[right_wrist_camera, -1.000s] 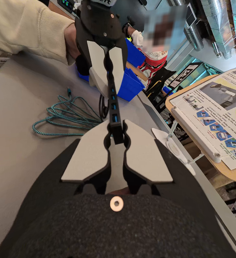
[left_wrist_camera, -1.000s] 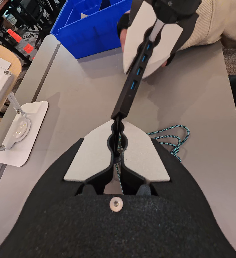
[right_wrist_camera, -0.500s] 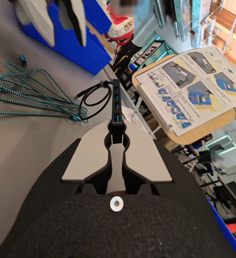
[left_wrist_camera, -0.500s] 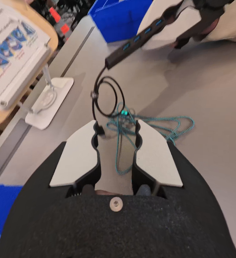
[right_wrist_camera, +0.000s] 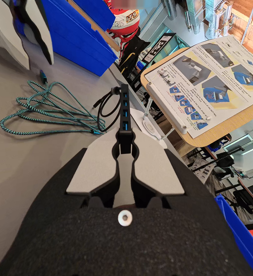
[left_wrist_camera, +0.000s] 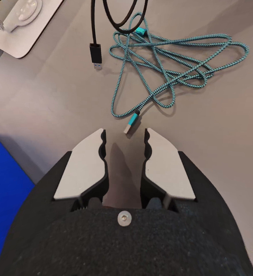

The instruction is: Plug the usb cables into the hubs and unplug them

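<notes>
The right tongs are pinching the near end of the black hub, which sticks straight out ahead of them above the grey table, its four blue ports all empty and its own black lead looping down from the far end. The left tongs are spread and hold nothing; they hang low over the table with the silver-tipped plug of the teal braided cable lying just ahead of the gap between their tips, angled toward the right finger. The rest of that cable sprawls in loose loops farther ahead and to the right, and the black lead's plug dangles ahead to the left. This looks like the pick-up before an insertion: nothing is plugged in yet. The next move probably calls for lowering the left tongs around the teal plug's body, closing on it squarely so the metal tip stays free, then lifting it and lining it up with one of the ports.
</notes>
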`<control>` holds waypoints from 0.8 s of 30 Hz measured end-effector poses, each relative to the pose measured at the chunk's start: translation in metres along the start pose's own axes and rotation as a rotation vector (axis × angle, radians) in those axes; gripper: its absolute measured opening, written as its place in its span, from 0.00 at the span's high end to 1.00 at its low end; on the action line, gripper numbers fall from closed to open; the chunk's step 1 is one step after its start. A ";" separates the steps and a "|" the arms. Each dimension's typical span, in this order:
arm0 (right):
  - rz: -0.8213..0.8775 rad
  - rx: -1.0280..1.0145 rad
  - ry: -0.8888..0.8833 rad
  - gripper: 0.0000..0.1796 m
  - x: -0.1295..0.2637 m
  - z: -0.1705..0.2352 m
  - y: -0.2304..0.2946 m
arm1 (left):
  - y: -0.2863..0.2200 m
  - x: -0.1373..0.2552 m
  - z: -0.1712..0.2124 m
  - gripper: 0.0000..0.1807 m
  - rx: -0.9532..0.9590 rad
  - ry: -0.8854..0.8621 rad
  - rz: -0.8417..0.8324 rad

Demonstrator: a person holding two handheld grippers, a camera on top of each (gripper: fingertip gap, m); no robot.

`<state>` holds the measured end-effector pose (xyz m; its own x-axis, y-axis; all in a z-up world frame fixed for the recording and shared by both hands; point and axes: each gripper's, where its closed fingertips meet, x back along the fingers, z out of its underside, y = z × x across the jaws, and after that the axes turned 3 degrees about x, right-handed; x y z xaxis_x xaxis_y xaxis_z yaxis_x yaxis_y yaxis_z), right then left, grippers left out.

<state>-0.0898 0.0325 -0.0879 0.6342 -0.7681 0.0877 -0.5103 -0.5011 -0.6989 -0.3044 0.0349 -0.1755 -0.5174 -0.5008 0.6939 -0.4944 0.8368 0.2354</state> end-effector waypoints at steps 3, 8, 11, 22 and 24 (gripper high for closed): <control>-0.002 -0.014 0.008 0.94 0.000 0.002 -0.001 | -0.001 -0.012 0.003 0.78 -0.025 0.042 0.024; -0.022 -0.060 0.004 0.94 0.001 0.002 -0.001 | -0.010 -0.013 0.002 0.98 -0.114 0.065 0.069; -0.010 -0.137 -0.024 0.94 0.006 0.002 -0.012 | 0.011 -0.002 0.009 0.98 -0.211 0.128 -0.088; 0.157 -0.268 0.095 0.94 0.012 0.032 -0.049 | 0.027 0.088 -0.022 0.98 -0.467 0.126 -0.278; 0.103 -0.241 0.085 0.94 0.006 0.024 -0.035 | 0.018 0.092 -0.028 0.98 -0.534 0.136 -0.246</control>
<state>-0.0541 0.0553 -0.0803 0.5262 -0.8455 0.0912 -0.6994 -0.4913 -0.5191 -0.3411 0.0102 -0.0881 -0.3208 -0.6907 0.6481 -0.1509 0.7128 0.6850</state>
